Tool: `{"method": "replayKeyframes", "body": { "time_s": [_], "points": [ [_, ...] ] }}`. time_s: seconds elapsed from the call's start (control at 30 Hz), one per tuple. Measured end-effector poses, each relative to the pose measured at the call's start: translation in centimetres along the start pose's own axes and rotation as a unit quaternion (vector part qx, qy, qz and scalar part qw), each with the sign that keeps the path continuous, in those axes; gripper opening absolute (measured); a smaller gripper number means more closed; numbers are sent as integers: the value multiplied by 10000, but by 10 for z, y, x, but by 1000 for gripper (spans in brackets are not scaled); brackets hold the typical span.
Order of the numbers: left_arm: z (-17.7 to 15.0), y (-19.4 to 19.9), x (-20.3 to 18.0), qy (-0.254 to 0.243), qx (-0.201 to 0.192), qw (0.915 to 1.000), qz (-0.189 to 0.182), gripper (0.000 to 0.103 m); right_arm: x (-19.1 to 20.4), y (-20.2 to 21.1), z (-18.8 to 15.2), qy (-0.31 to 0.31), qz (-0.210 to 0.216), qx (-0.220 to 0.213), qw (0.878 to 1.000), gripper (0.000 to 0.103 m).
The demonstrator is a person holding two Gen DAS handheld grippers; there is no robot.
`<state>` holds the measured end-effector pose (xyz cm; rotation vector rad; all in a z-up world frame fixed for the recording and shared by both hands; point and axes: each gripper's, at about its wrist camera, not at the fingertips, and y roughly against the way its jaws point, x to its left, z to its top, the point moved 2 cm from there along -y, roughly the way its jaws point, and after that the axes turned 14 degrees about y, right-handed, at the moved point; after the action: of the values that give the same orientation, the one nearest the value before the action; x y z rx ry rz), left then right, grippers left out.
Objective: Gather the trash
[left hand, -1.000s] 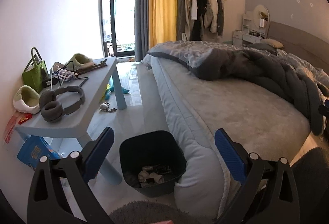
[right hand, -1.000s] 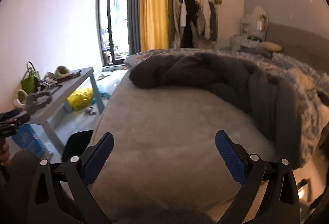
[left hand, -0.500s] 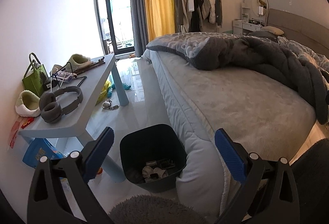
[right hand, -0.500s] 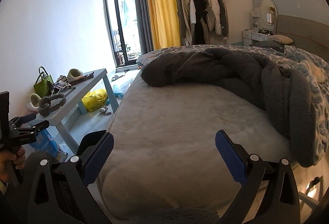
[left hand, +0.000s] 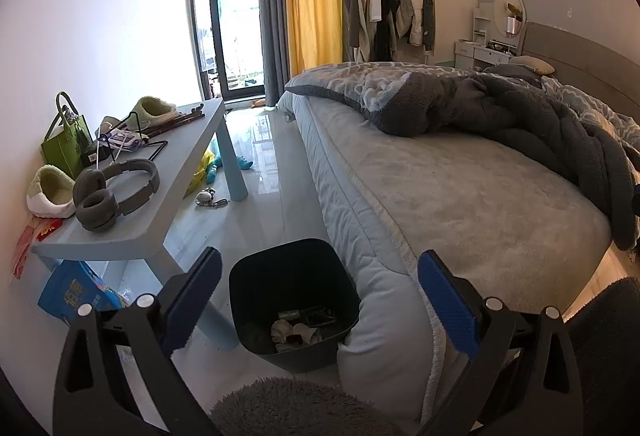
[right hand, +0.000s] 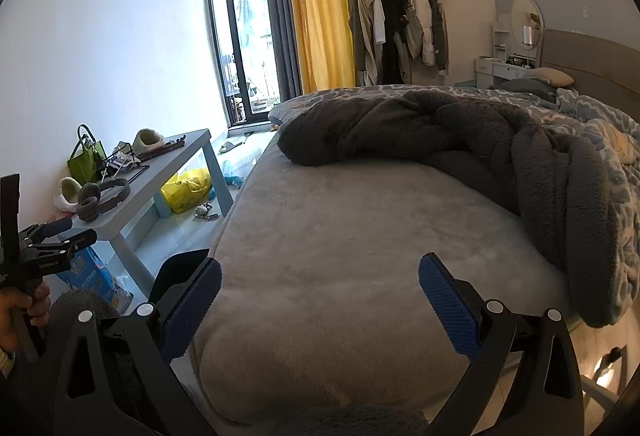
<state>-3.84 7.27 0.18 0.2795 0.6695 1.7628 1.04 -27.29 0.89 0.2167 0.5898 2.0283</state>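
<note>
Below our left gripper (left hand: 318, 300), fingers apart and empty, sits the trash bin (left hand: 294, 300) against the bed (left hand: 460, 196). Our right gripper (right hand: 320, 302), likewise spread, hovers over the mattress, farther off.

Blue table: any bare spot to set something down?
On the table, the near corner in front of the headphones is bare, as is the far end past the slipper. The wall side, around the green bag, is crowded.

Matt plastic bin (left hand: 294, 290), fuzzy cloth blanket (right hand: 460, 140), glossy floor tiles (left hand: 276, 188).
</note>
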Motion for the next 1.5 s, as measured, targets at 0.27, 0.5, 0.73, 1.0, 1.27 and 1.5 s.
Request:
{"method": "replayKeyframes", "body": {
  "time_s": [0.27, 0.5, 0.73, 1.0, 1.27, 1.5],
  "points": [
    [0, -2, 2, 76, 42, 10000, -24, 100, 1, 0, 0, -7, -1, -2, 10000, 100],
    [0, -2, 2, 69, 39, 10000, -21, 100, 0, 0, 0, -6, 1, 0, 10000, 100],
    [0, -2, 2, 74, 46, 10000, -23, 100, -1, 0, 0, -6, 1, 0, 10000, 100],
    [1, -2, 2, 74, 44, 10000, -24, 100, 0, 0, 0, -5, 1, 1, 10000, 100],
    [1, -2, 2, 72, 43, 10000, -23, 100, 0, 0, 0, -4, -5, -2, 10000, 100],
    [1, -1, 2, 79, 47, 10000, -25, 100, 0, 0, 0, -7, -2, 0, 10000, 100]
  ]
}}
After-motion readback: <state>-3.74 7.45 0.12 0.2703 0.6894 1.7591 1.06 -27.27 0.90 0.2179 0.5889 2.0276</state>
